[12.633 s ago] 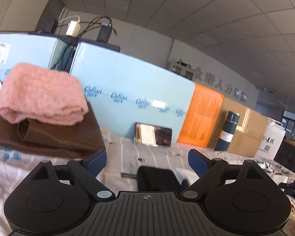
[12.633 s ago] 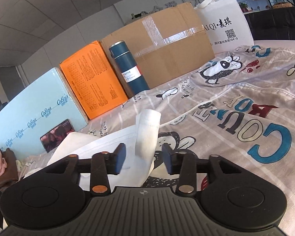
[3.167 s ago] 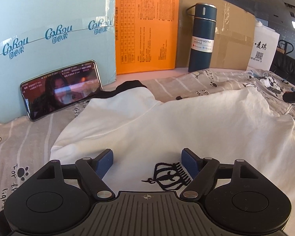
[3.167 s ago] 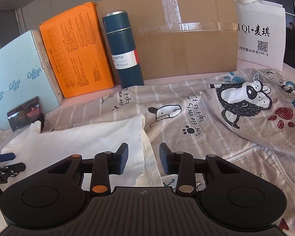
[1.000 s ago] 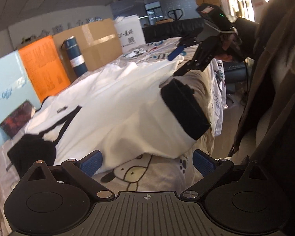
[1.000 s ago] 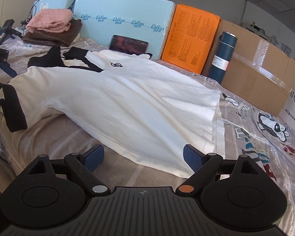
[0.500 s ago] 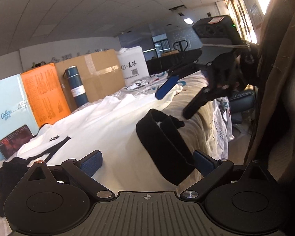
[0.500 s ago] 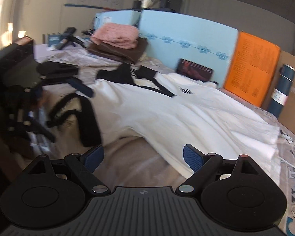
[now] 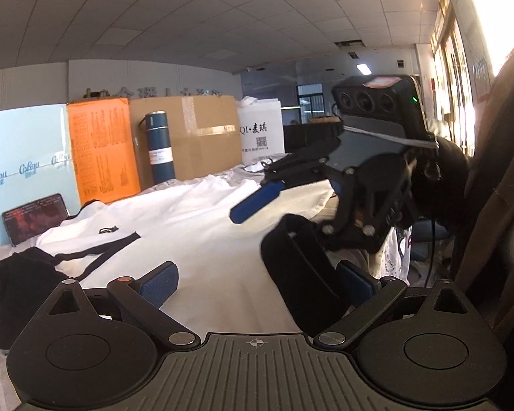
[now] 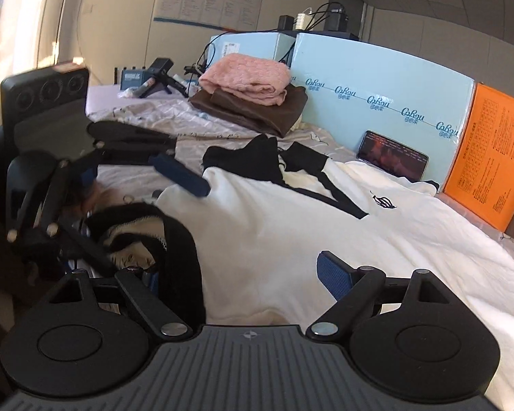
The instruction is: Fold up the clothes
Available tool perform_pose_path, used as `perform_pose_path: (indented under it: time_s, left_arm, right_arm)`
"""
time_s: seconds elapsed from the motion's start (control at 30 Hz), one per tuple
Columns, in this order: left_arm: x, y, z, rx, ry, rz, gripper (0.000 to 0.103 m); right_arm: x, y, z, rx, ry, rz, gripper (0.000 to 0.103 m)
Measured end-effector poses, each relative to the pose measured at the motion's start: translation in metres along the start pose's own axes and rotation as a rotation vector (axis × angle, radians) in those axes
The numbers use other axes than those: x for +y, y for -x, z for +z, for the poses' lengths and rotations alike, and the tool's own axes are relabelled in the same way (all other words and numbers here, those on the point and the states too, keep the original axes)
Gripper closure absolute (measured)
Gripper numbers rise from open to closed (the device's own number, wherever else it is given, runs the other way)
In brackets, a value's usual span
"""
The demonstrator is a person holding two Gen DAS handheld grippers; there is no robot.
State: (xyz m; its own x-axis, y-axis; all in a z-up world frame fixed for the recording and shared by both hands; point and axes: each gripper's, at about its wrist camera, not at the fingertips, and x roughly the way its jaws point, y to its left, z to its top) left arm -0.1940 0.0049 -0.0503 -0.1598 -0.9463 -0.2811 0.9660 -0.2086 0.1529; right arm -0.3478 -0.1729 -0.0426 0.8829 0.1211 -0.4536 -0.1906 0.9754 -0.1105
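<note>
Presently both my tongs face each other across the near edge of the bed (image 10: 161, 109), where the shirt (image 10: 291, 226) lies spread, white body flat, collar toward the far boxes. My left gripper (image 9: 257, 279) stands released, jaws wide, with the black cuff (image 9: 301, 274) of the near sleeve bunched just inside its right finger; nothing is clamped. My right gripper (image 10: 243, 274) is likewise released, the same cuff (image 10: 178, 260) lying against its left finger. Each tool appears in the other's view, hovering low over the cuff, so I judge both are lined up to take the sleeve for a first fold inward over the body. The sleeve sits crumpled at the bed's edge and may slip off unless gripped squarely. Folded clothes (image 10: 253, 99) are stacked at the far left, clear of the work; a phone (image 10: 392, 159) leans on the blue box (image 10: 377, 78) behind the collar.
</note>
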Motion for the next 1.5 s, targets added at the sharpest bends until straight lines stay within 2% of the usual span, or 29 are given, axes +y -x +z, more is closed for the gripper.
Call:
perform_pose_path:
  time_s: [0.13,0.2,0.27,0.33,0.43,0.53,0.67,0.73,0.87,0.97,1.03,1.07,1.13,1.2,1.3,1.5]
  left_arm:
    - [-0.011,-0.012,0.000,0.006,-0.071,-0.001,0.004]
    - [-0.009,-0.018,0.000,0.016,-0.061,0.001,0.015]
    - [0.001,-0.022,0.000,0.033,-0.003,0.006,0.070]
    - [0.011,-0.021,-0.001,0.022,0.054,0.023,0.087]
    - [0.024,-0.009,0.002,-0.068,0.158,0.017,0.092]
    - [0.038,0.000,0.005,-0.145,0.256,-0.004,0.096]
    - [0.046,0.005,0.006,-0.169,0.302,-0.013,0.100]
    - [0.047,0.007,0.008,-0.179,0.299,-0.009,0.100]
    - [0.053,0.005,0.014,-0.207,0.325,-0.012,0.101]
    - [0.056,0.006,0.015,-0.226,0.346,-0.020,0.102]
    - [0.057,0.008,0.015,-0.237,0.360,-0.029,0.103]
    - [0.057,0.009,0.015,-0.231,0.359,-0.038,0.103]
    - [0.055,0.012,0.015,-0.221,0.356,-0.056,0.103]
    - [0.054,0.014,0.014,-0.208,0.355,-0.072,0.103]
    - [0.056,0.011,0.013,-0.194,0.359,-0.063,0.103]
    - [0.056,0.012,0.015,-0.214,0.361,-0.057,0.103]
  right_arm:
    - [-0.012,-0.002,0.006,-0.045,-0.083,0.010,0.018]
    - [-0.016,0.000,0.007,-0.060,-0.123,0.002,0.018]
    - [-0.018,0.008,0.003,-0.062,-0.143,-0.013,0.018]
    - [-0.018,0.022,-0.003,-0.046,-0.143,-0.043,0.017]
    - [-0.019,0.045,-0.018,0.032,-0.132,-0.111,0.017]
    - [-0.021,0.056,-0.030,0.135,-0.105,-0.230,0.019]
    - [-0.036,0.073,-0.046,0.232,-0.082,-0.354,0.025]
    - [-0.043,0.083,-0.049,0.289,-0.052,-0.432,0.043]
    - [-0.051,0.091,-0.060,0.430,0.090,-0.583,0.049]
    - [-0.051,0.089,-0.068,0.515,0.223,-0.645,0.062]
    - [-0.047,0.089,-0.071,0.513,0.263,-0.620,0.080]
    - [-0.041,0.089,-0.071,0.513,0.286,-0.605,0.084]
    - [-0.031,0.089,-0.072,0.513,0.326,-0.578,0.099]
    - [-0.026,0.091,-0.071,0.514,0.315,-0.562,0.099]
    - [-0.023,0.093,-0.071,0.467,0.318,-0.595,0.098]
    - [-0.024,0.079,-0.073,0.488,0.379,-0.531,0.096]
